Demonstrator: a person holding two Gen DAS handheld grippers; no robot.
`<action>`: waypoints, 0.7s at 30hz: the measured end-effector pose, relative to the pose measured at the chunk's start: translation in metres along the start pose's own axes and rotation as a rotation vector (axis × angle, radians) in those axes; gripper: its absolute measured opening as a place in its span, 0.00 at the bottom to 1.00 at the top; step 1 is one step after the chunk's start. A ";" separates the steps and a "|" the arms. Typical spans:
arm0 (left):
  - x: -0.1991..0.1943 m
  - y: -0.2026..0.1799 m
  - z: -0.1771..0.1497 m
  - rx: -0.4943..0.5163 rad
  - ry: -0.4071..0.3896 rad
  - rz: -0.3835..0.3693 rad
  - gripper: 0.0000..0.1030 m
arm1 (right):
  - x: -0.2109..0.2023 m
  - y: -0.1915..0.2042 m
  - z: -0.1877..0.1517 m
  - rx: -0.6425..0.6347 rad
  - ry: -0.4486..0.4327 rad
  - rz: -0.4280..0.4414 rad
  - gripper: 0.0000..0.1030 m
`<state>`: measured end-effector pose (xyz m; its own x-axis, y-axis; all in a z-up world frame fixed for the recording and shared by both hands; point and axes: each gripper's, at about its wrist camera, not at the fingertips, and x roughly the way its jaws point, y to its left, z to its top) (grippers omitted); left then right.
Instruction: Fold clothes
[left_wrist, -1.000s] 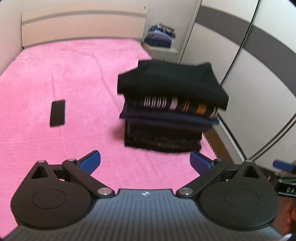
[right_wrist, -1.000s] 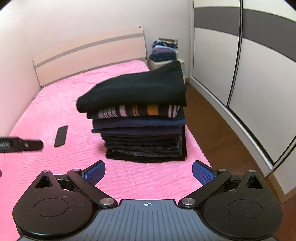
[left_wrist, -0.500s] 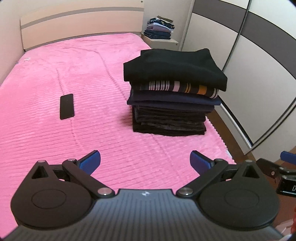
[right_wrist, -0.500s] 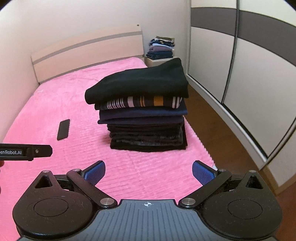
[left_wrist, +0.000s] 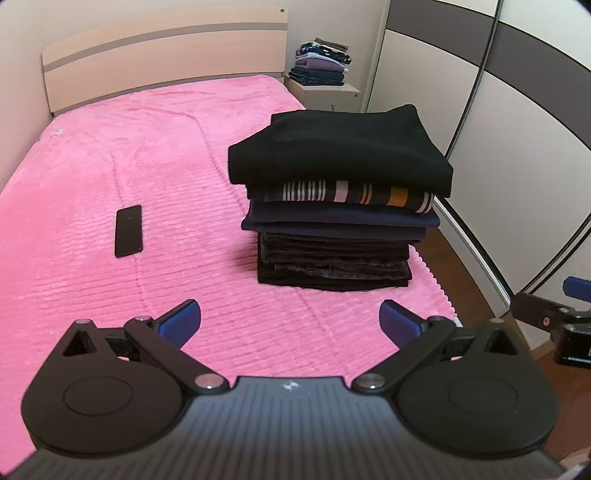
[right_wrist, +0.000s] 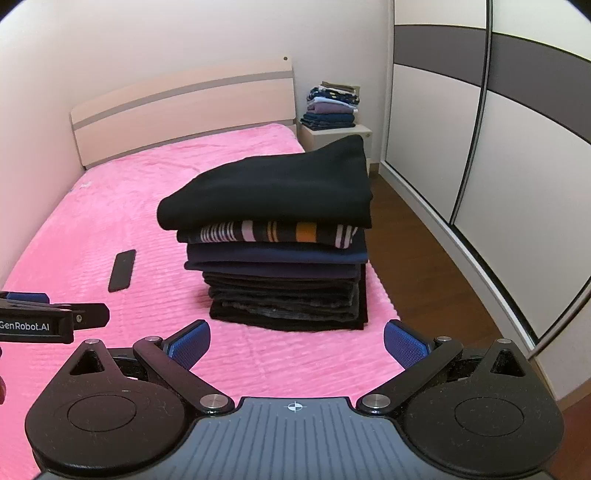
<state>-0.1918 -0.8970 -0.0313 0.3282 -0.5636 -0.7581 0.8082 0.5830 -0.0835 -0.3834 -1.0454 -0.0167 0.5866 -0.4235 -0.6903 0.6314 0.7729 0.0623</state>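
Both grippers hang empty over the near end of the bed (left_wrist: 92, 177), jaws spread wide. The left gripper (left_wrist: 290, 319) and the right gripper (right_wrist: 297, 341) sit side by side, each catching the other at the edge of its view, and neither touches any cloth.

The task's clothes are already in a stack (left_wrist: 338, 206) near the bed's right edge, well ahead of both grippers. A black garment (right_wrist: 273, 192) lies on top, a striped one (right_wrist: 280, 233) under it, then navy and dark layers down to the pink cover. Edges line up fairly well, though the black top piece overhangs the layers below on the left and its far right corner rides up a little (the fisheye may exaggerate this).

No unfolded garment shows on the bed in either view. A phone (left_wrist: 128, 230) lies flat to the left of the stack, apart from it. A second pile (right_wrist: 332, 109) rests on a nightstand (right_wrist: 336, 134) beside the headboard.

Judging by this, the folding step for the top piece looks finished and the moment falls between items. The next move probably calls for finding another loose garment, which would lie outside these views, and bringing it to the clear pink area in front of the stack. If none remains, the task looks close to done.
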 end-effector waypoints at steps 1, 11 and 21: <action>0.001 -0.002 0.001 0.005 -0.001 0.000 0.98 | 0.002 -0.002 0.001 0.003 0.003 0.000 0.99; 0.012 -0.015 -0.001 0.034 0.029 -0.008 0.98 | 0.009 -0.013 -0.001 0.037 0.047 0.004 0.99; 0.015 -0.020 0.000 0.057 0.033 -0.016 0.98 | 0.012 -0.011 -0.002 0.042 0.072 0.000 0.99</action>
<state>-0.2027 -0.9177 -0.0411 0.2997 -0.5520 -0.7782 0.8398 0.5397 -0.0594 -0.3839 -1.0580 -0.0271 0.5492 -0.3875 -0.7404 0.6535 0.7514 0.0914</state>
